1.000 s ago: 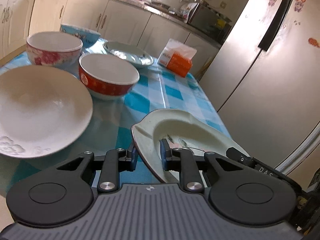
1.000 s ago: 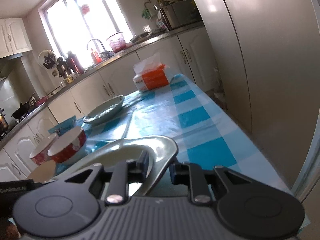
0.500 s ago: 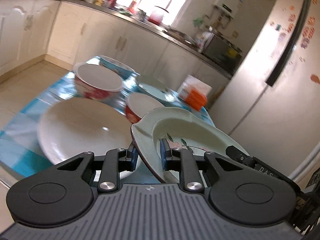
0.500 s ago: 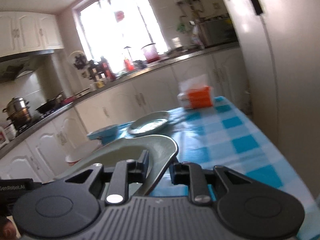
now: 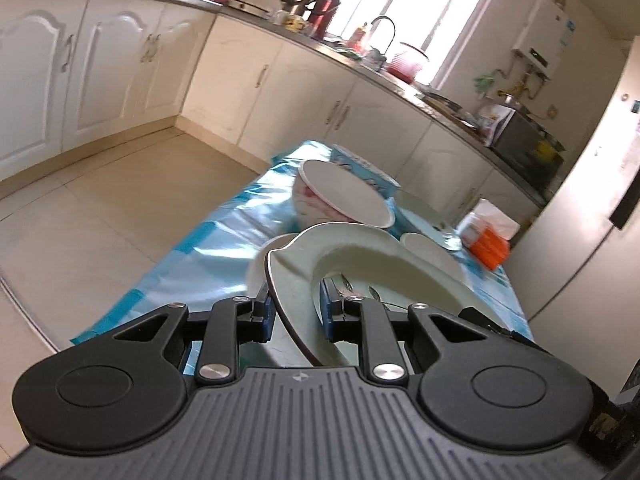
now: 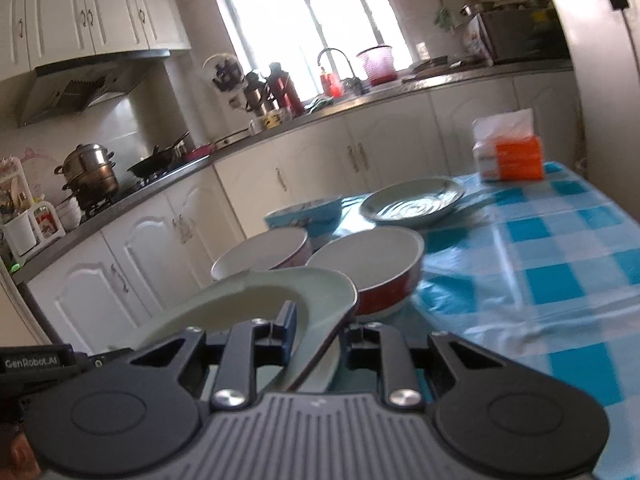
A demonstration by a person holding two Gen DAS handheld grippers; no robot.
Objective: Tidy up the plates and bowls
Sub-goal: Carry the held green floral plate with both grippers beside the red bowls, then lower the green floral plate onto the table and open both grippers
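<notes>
plate [image 5: 360,264] with a pale green rim is held tilted above the checked table [image 6: 560,248], clamped at one edge by the left gripper [image 5: 296,312] and at the opposite edge by the right gripper [image 6: 320,332]. behind it stand a red bowl [image 6: 384,292], a floral bowl [image 5: 320,204] and a tissue box [image 6: 508,156].

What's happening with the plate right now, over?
Left gripper and right gripper both shut on the pale green plate. Plate lifted, tilted. Red bowl close ahead.

glossy ceramic plate [image 5: 372,264], shiny tablecloth [image 5: 224,240]
</notes>
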